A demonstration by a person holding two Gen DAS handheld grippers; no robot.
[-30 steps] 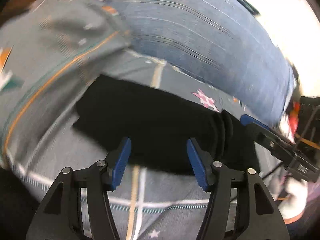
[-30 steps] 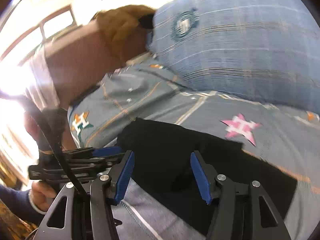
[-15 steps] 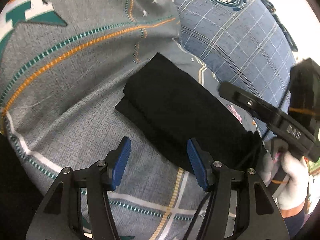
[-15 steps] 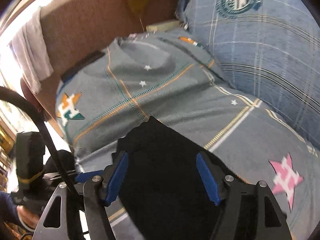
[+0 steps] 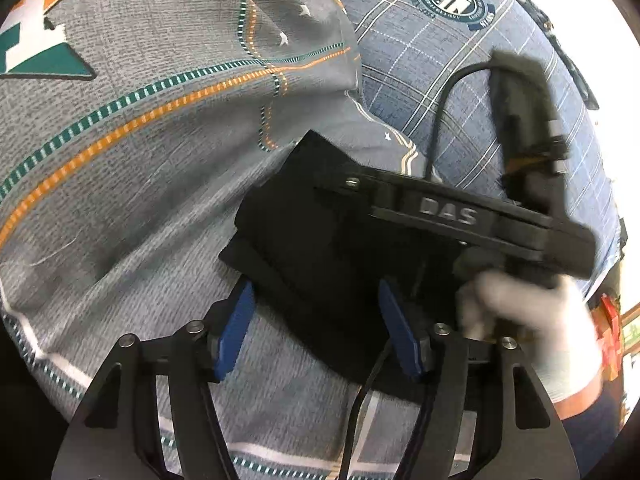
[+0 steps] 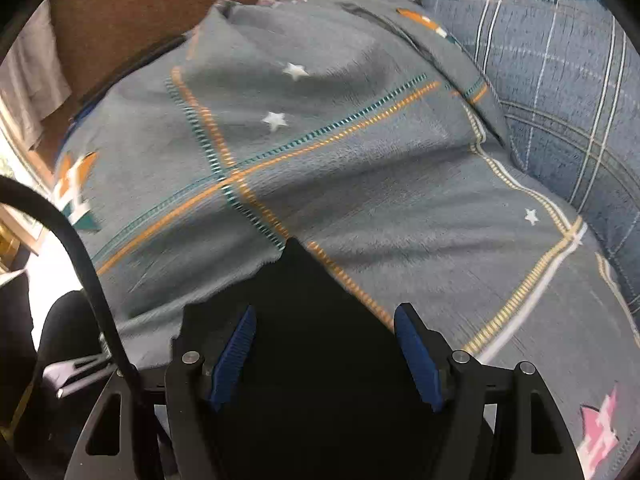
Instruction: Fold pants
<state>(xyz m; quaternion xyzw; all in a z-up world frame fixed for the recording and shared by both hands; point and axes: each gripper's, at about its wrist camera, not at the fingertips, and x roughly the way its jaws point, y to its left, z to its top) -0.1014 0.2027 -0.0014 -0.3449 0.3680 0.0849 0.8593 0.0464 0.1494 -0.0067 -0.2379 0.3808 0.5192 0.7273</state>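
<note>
**Folded black pants lay on the grey bedspread, both grippers spread above them**

The black fabric pants, folded into a compact layered rectangle, rested on a grey woven bedspread crossed by orange and teal dashed lines and dotted with small white stars. A blue plaid pillow bearing a round crest lay just beyond the pants, against the bedspread's far edge.

The left gripper, black-framed with blue ribbed pads, pointed down at the near edge of the folded stack. Its jaws were opening, the pads apart and not pressing the cloth; the pants' near edge lay between them in the view.

The right gripper hovered over the pants' other end, its blue pads set wide with black cloth filling the space between and below them. No pad was seen pinching the fabric. In the left wrist view its black body crossed above the pants, carried by a hand in a white glove with a dark sleeve behind it.
</note>
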